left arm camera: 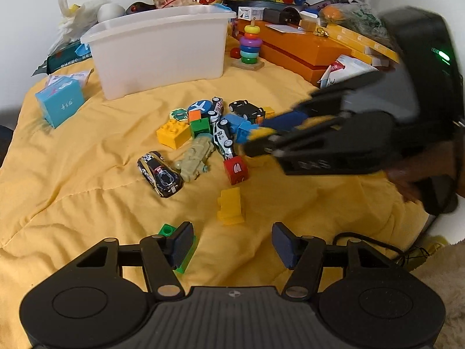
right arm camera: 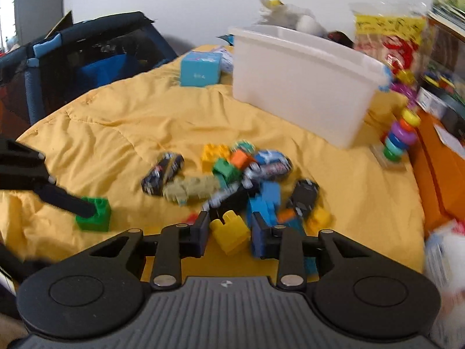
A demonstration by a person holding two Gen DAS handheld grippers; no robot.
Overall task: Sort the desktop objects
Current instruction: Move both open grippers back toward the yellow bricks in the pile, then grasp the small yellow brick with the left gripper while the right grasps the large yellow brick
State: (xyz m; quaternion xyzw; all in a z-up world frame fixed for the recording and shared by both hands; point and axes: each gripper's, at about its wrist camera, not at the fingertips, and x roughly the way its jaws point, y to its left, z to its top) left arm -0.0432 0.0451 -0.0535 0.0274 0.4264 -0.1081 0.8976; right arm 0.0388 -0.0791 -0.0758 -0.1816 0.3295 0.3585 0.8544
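A pile of toy cars and bricks (left arm camera: 215,128) lies on the yellow cloth (left arm camera: 72,174) in front of a white bin (left arm camera: 162,55). My left gripper (left arm camera: 232,244) is open and low over the cloth. Its left finger rests against a green brick (left arm camera: 168,229), and a loose yellow brick (left arm camera: 231,206) lies just ahead of the gap. My right gripper (right arm camera: 231,234) is shut on another yellow brick (right arm camera: 229,229) at the near side of the pile (right arm camera: 247,174). In the left wrist view the right gripper (left arm camera: 258,136) comes in from the right over the pile.
An orange box (left arm camera: 296,49) and a ring stacker (left arm camera: 250,46) stand right of the bin. A light blue box (left arm camera: 59,103) sits at the left. A black toy car (left arm camera: 159,173) and a red block (left arm camera: 236,170) lie nearer. A dark playpen (right arm camera: 87,52) stands beyond the cloth's edge.
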